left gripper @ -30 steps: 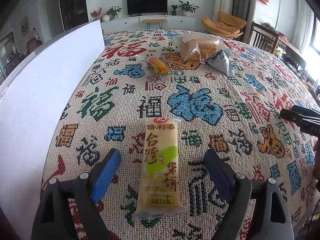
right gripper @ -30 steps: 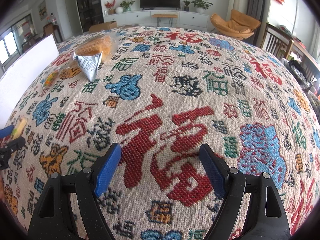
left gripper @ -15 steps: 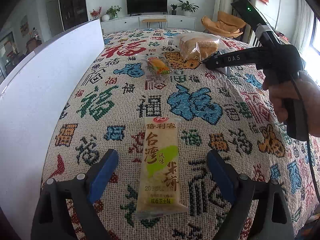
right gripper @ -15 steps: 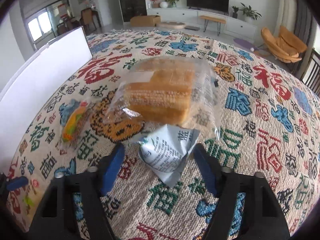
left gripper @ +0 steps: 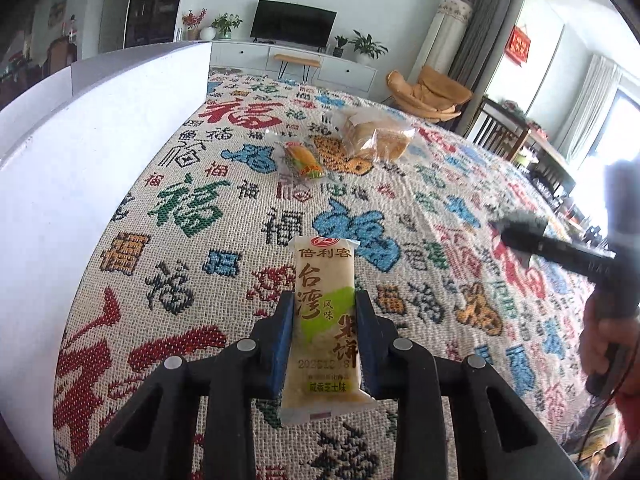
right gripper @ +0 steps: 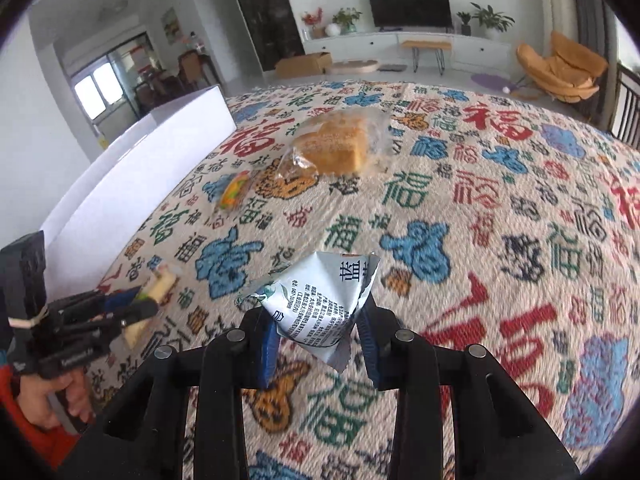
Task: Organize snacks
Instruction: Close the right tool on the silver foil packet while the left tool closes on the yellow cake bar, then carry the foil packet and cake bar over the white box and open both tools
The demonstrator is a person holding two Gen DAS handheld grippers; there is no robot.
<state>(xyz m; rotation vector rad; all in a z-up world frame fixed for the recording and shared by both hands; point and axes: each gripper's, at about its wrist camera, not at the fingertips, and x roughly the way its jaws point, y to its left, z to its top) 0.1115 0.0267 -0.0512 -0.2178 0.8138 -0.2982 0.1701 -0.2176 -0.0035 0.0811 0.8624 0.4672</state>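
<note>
Holding a snack apiece, both jaws closed: left gripper (left gripper: 324,336) pinches the rice cracker pack (left gripper: 325,328) across its width, long axis running forward, white box (left gripper: 80,152) to its left; right gripper (right gripper: 316,340) clamps the crumpled silver packet (right gripper: 320,308)

Bright daylight, window (left gripper: 624,128) blown out to glare far right of the left tongs (left gripper: 325,332), soft faint shadows on the cloth (left gripper: 224,240), strong fisheye bending and dark corners, right tongs (left gripper: 560,248) motion-blurred, far room slightly soft.

right hand-held gripper (left gripper: 520,232) blurred, packet hidden
</note>
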